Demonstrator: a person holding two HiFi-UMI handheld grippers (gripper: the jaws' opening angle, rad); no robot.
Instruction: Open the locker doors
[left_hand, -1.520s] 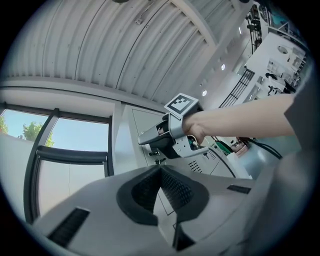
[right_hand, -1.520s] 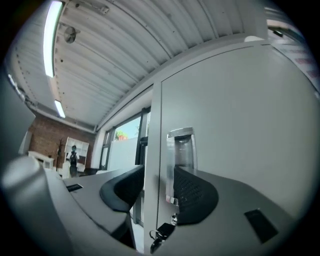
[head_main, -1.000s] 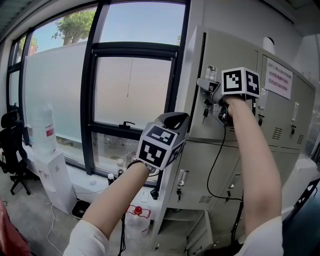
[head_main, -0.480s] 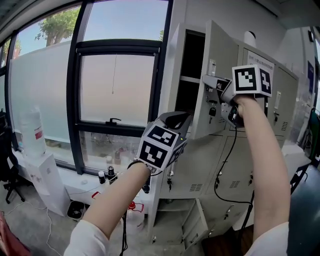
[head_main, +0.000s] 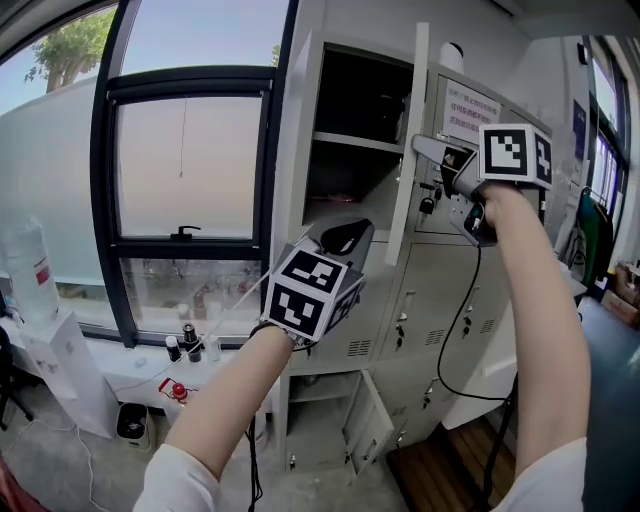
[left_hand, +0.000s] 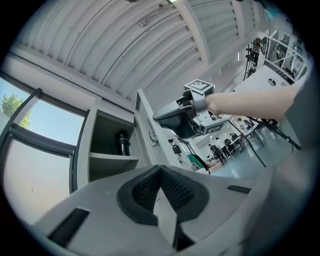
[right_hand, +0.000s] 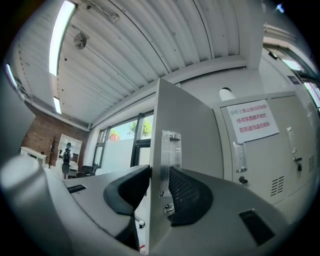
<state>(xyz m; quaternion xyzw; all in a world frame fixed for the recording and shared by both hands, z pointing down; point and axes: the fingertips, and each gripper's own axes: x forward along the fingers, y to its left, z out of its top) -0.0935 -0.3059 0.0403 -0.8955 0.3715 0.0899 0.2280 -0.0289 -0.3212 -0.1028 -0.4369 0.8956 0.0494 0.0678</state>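
The grey locker's upper left door stands swung out, edge-on to me, and its compartment is open. My right gripper is shut on that door's free edge. In the right gripper view one pad lies behind the door and the other on its metal handle. Its jaws have just been opening a little, with the door still between them. My left gripper hangs in front of the lockers below the open compartment, shut and holding nothing.
A dark bottle stands on the shelf inside the open compartment. A lower locker door hangs ajar near the floor. The neighbouring door carries a red-lettered notice. A window and a water dispenser are to the left.
The upper left door has swung from nearly closed to wide open, with my right gripper moving outward along with it. My left gripper has stayed low in front of the lockers.
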